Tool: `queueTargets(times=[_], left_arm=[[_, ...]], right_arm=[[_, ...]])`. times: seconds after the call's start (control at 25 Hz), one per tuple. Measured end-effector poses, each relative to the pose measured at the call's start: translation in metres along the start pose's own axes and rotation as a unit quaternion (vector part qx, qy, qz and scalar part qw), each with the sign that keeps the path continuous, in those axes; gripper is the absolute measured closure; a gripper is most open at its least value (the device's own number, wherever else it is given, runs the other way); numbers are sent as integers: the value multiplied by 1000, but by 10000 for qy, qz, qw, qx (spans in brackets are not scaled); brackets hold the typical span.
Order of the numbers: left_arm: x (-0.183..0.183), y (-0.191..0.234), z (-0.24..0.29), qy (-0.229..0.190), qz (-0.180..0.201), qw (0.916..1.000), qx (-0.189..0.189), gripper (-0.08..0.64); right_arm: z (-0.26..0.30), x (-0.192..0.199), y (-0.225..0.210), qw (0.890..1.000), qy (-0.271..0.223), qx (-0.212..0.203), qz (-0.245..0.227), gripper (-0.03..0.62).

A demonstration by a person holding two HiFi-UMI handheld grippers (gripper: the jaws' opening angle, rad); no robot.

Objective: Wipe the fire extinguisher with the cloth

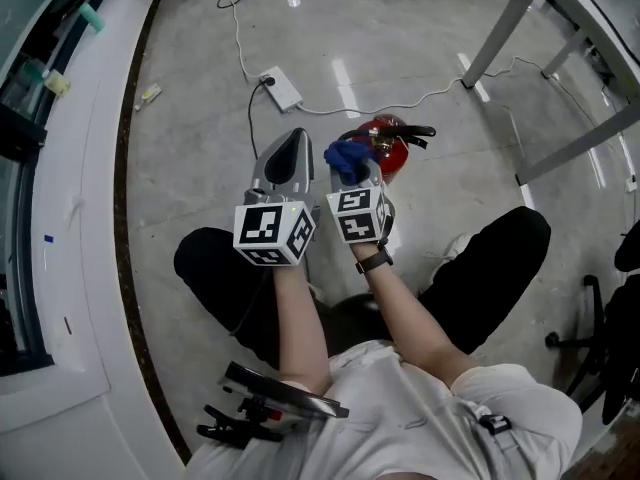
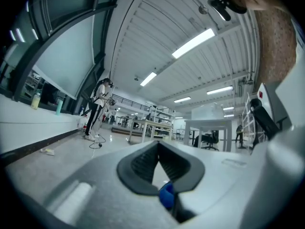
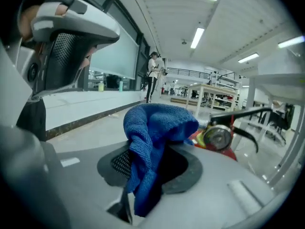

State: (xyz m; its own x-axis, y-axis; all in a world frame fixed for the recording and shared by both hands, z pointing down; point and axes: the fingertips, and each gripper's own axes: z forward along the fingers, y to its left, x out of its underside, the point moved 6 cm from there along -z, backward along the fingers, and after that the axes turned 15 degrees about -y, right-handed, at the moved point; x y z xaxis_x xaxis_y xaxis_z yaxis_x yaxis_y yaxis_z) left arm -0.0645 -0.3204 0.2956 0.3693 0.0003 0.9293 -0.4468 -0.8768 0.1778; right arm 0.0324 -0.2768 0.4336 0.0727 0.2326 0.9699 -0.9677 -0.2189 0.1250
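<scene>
**Cloth clamped beside the fire extinguisher**

Right gripper (image 3: pixel 151 162) is pinching a blue cloth (image 3: pixel 155 125), which is bunching up over its jaws. The red fire extinguisher (image 1: pixel 396 148) is lying on the grey floor (image 1: pixel 400 48) just beyond the cloth; whether they are touching is unclear. The left gripper (image 2: pixel 158 152) is hovering alongside, its jaws meeting at the tips and gripping nothing.

The blue cloth (image 3: pixel 157 128) is a coarse, matt knit. The red fire extinguisher (image 1: pixel 392 153), at three o'clock from it, looks glossy painted metal. The grey floor (image 1: pixel 200 118) is smooth, shiny.
</scene>
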Motion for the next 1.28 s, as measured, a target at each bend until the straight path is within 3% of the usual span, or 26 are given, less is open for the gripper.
queueTargets(times=[0.16, 0.36, 0.52, 0.64, 0.72, 0.8, 0.84, 0.92, 1.08, 1.12, 1.24, 1.28], left_arm=[[11, 19, -4, 143, 20, 9998, -112, 561], [31, 32, -4, 401, 89, 9991, -48, 561], [43, 34, -8, 644, 141, 9978, 41, 561], [50, 31, -11, 840, 146, 9963, 103, 561], [48, 31, -12, 886, 120, 9960, 76, 561], [42, 34, -11, 821, 110, 9966, 25, 561], [39, 36, -9, 771, 99, 9970, -9, 561], [36, 36, -6, 682, 36, 9976, -73, 561], [42, 23, 4, 609, -60, 9981, 0, 561], [44, 20, 6, 614, -82, 9981, 34, 561], [46, 17, 8, 599, -142, 9981, 83, 561], [46, 17, 9, 570, -150, 9982, 73, 561]], right_arm=[[20, 74, 18, 9954, 690, 144, 644, 462], [47, 194, 26, 9836, 1575, 208, 855, 465], [64, 277, 35, 9619, 2328, 249, 1412, 463], [70, 324, 34, 9492, 2801, 265, 1412, 465], [64, 365, 25, 9270, 3241, 502, 1823, 465], [61, 383, 18, 9076, 3424, 465, 2386, 469], [61, 380, 18, 9039, 3429, 296, 2539, 466], [54, 359, 22, 9067, 3202, -150, 2741, 465], [25, 269, 23, 9190, 2018, -1029, 3227, 462], [16, 235, 21, 9240, 1675, -1183, 3226, 462], [-6, 134, 5, 9528, 741, -1395, 2593, 463], [-11, 105, -3, 9565, 477, -1367, 2531, 468]])
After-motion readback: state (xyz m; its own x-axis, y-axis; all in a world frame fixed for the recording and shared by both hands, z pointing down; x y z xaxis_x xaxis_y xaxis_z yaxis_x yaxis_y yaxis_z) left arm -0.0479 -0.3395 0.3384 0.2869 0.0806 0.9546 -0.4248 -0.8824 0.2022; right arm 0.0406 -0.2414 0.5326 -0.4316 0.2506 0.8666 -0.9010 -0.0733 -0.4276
